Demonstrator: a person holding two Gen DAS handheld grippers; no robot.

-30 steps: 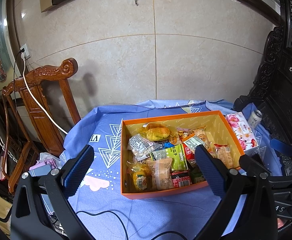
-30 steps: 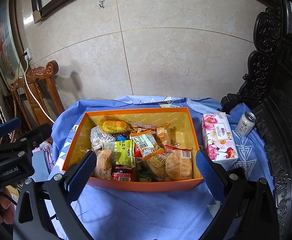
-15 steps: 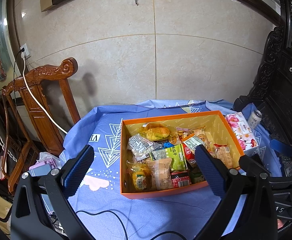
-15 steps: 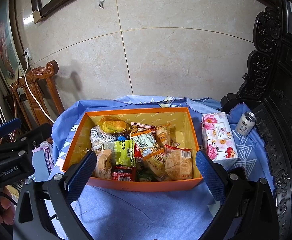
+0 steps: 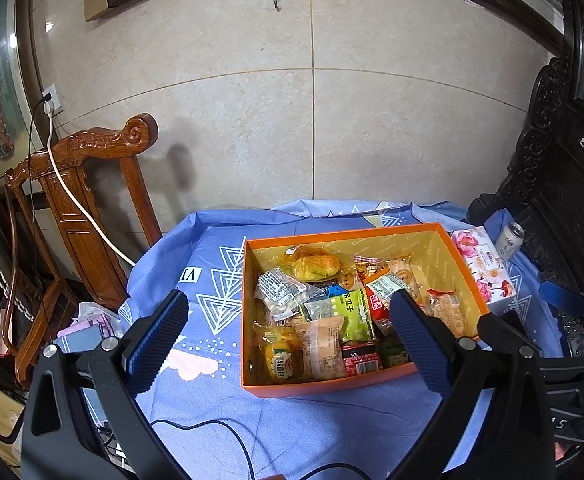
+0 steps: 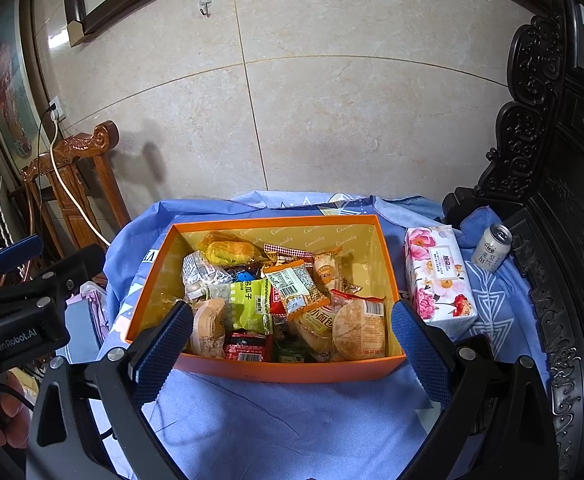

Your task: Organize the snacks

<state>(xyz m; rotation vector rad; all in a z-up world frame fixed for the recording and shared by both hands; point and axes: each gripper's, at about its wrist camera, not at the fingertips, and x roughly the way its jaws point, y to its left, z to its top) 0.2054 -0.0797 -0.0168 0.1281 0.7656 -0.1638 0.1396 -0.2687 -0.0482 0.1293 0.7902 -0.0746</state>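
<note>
An orange box stands on the blue cloth, filled with several wrapped snacks: a yellow pack at the back, a green pack in the middle, round bread packs at the front right. My left gripper is open and empty, held above the box's near left part. My right gripper is open and empty, held above the box's front wall. The left gripper's body shows in the right wrist view at the far left.
A floral tissue pack and a drink can lie right of the box. A carved wooden chair stands at the left. Dark carved furniture borders the right. A black cable lies on the cloth in front.
</note>
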